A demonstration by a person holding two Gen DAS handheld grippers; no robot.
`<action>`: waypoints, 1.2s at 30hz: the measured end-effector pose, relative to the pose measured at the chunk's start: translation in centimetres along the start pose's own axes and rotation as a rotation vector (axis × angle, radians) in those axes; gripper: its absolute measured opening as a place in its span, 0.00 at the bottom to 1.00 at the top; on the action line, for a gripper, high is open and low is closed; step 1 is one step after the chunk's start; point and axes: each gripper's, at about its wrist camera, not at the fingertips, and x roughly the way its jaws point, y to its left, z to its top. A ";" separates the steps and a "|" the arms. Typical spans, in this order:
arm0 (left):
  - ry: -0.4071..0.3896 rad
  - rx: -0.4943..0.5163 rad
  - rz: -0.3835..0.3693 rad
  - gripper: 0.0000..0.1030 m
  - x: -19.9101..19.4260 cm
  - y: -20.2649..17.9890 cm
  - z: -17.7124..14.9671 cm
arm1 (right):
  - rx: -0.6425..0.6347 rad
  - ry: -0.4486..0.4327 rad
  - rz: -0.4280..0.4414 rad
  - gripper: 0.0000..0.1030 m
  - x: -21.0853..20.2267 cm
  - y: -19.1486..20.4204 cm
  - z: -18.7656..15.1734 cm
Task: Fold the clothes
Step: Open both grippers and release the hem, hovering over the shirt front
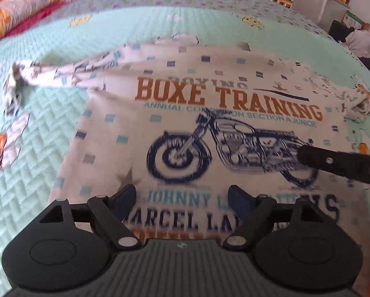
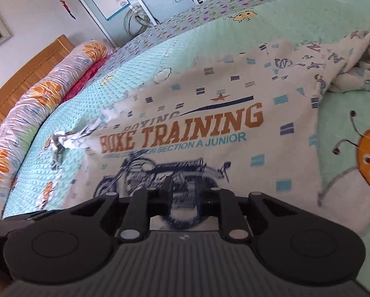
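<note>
Folding: not yet begun
Shirt [image 1: 209, 113]: spread flat, sleeves bunched
Left gripper [image 1: 182, 194]: spread wide, empty
Right gripper [image 2: 182, 190]: narrowly parted, nothing gripped

The left gripper [image 1: 182, 194] points steeply downward, its two black fingers [image 1: 125, 195] spread wide apart — nothing sits between the pads. Its linkage arms splay outward from the ribbed grey body, each ending at a round black hub.

The right gripper [image 2: 182, 190] tilts down at a shallower angle, its fingers [image 2: 167, 188] drawn close together with only a narrow gap between them. Whether the pads pinch anything cannot be told; the tips are blurred. Its links fold inward, nearly upright.

In the left wrist view, one black finger of the right gripper [image 1: 333, 159] reaches in from the right edge — ahead of the left fingertips and apart from them.
</note>
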 end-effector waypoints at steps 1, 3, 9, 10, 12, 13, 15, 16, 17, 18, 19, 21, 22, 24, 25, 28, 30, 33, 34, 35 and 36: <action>0.008 0.002 -0.011 0.81 -0.9 0.0 -0.8 | 0.000 0.001 0.013 0.28 -1.0 0.2 -0.9; 0.023 0.019 -0.020 0.81 -2.1 -0.4 -2.8 | -0.001 0.003 0.039 0.33 -3.0 0.5 -2.6; 0.038 0.053 0.010 0.81 -3.6 -2.0 -6.5 | -0.023 0.067 -0.009 0.29 -4.6 0.8 -6.7; 0.045 0.049 -0.008 0.81 -4.1 -1.9 -6.8 | -0.027 0.080 -0.007 0.29 -5.3 1.1 -6.9; 0.051 0.029 -0.036 0.80 -4.9 -1.2 -7.8 | -0.006 0.083 0.013 0.29 -7.1 1.4 -7.7; 0.055 0.020 -0.050 0.79 -5.4 -0.9 -8.3 | 0.004 0.067 0.018 0.29 -8.2 1.4 -8.1; 0.051 0.017 -0.047 0.79 -5.7 -0.6 -9.2 | -0.004 0.024 0.000 0.32 -9.6 1.4 -8.9; 0.045 0.025 -0.035 0.79 -5.7 -0.7 -9.6 | -0.006 0.024 -0.024 0.40 -9.6 1.2 -9.2; 0.038 0.041 -0.016 0.80 -5.7 -1.0 -9.9 | -0.009 0.024 -0.049 0.48 -9.6 1.1 -9.5; 0.034 0.053 -0.001 0.81 -5.6 -1.3 -10.2 | -0.035 0.040 -0.067 0.48 -9.1 1.1 -9.9; 0.034 0.055 0.005 0.82 -5.5 -1.4 -10.2 | -0.068 0.062 -0.083 0.49 -8.4 1.2 -10.4; 0.045 0.037 -0.002 0.81 -5.7 -1.1 -9.8 | -0.116 0.084 -0.113 0.51 -8.3 2.3 -10.6; 0.052 0.026 -0.007 0.77 -5.8 -0.8 -9.6 | -0.114 0.097 -0.109 0.55 -8.5 2.8 -10.4; 0.041 0.019 -0.011 0.62 -6.9 -0.6 -9.2 | -0.093 0.127 -0.090 0.55 -8.8 3.5 -9.7; 0.023 0.023 -0.021 0.63 -7.4 -0.7 -9.1 | -0.085 0.117 -0.075 0.55 -9.1 3.8 -9.4; -0.012 0.020 -0.042 0.70 -8.2 -0.6 -8.7 | -0.110 0.076 -0.090 0.55 -9.5 4.9 -8.6; 0.065 -0.024 -0.027 0.74 -6.2 0.2 -8.9 | -0.112 0.130 -0.117 0.60 -8.0 4.9 -8.7; 0.071 0.034 -0.014 0.80 -5.7 -0.2 -9.4 | -0.130 0.201 -0.148 0.70 -6.1 4.8 -9.5; 0.074 0.042 -0.007 0.79 -6.0 -0.5 -9.5 | -0.132 0.209 -0.151 0.73 -6.2 5.1 -9.5; 0.080 0.027 -0.015 0.79 -6.4 -0.4 -9.5 | -0.127 0.221 -0.160 0.73 -6.2 5.4 -9.3; 0.079 0.009 -0.035 0.77 -6.9 -0.2 -9.6 | -0.108 0.231 -0.157 0.73 -6.3 5.5 -9.0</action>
